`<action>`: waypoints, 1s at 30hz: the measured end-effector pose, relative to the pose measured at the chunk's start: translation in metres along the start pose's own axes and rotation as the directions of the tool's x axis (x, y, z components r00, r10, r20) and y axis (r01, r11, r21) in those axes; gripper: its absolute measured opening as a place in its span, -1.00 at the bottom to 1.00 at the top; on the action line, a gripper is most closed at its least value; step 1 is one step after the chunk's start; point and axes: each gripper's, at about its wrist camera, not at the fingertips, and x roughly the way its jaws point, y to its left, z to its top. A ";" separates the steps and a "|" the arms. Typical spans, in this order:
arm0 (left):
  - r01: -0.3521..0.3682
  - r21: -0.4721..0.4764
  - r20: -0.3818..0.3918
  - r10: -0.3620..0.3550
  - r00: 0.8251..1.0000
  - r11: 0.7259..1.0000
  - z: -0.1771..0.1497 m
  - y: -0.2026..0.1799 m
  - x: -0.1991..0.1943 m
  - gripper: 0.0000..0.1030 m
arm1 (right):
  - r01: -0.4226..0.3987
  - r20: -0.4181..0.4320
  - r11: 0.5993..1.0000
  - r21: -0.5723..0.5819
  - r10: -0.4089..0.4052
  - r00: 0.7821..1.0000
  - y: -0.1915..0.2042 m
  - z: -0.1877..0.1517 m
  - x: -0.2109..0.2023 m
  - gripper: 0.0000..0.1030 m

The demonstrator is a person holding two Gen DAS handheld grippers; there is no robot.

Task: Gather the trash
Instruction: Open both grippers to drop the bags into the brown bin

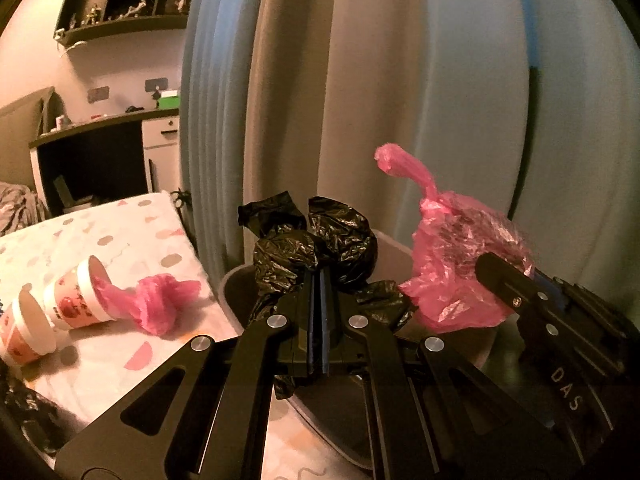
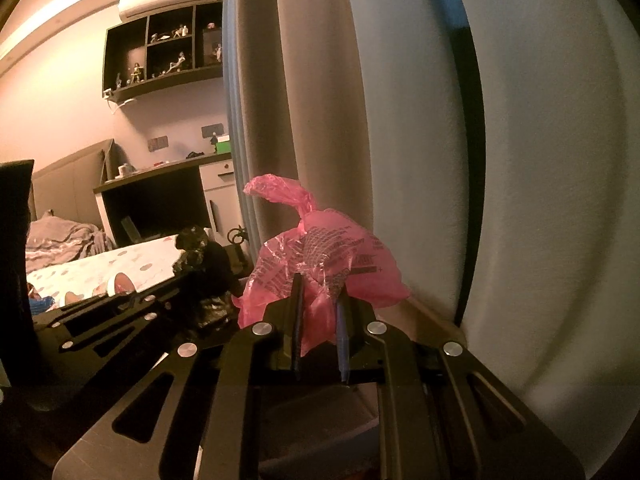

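Left gripper [image 1: 320, 280]: jaws pressed together, pinching a crumpled black bag [image 1: 316, 244]. Right gripper [image 2: 320, 312]: jaws a little apart, clamped on a pink bag [image 2: 320, 256], whose twisted tail points up and leftward. Both bags hang over a grey bin [image 1: 240, 292]; black bag above its near-left rim, pink bag to the right of it, the two nearly touching. Curtain [image 1: 360, 100] hangs right behind the bin. Left of the bin, a patterned bed [image 1: 132, 232]. On it two paper cups [image 1: 52, 316] lie on their sides, mouths toward the bin, with another pink bag [image 1: 160, 300] trailing from the nearer cup. A desk [image 1: 100, 152] stands beyond the bed.
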 end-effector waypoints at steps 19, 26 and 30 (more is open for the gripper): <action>-0.035 -0.072 0.052 0.039 0.998 0.997 -0.004 0.017 -0.022 0.51 | 0.001 0.021 0.999 0.039 -0.002 1.000 -0.008 0.002 -0.017 0.03; -0.164 -0.078 0.093 0.171 0.981 0.983 -0.013 0.029 -0.070 0.67 | 0.005 0.063 0.999 0.032 -0.007 0.998 0.003 0.001 -0.045 0.70; -0.245 -0.105 0.096 0.255 0.962 0.964 -0.021 0.044 -0.102 0.69 | -0.003 0.076 1.000 0.029 0.000 0.997 0.011 0.000 -0.061 0.72</action>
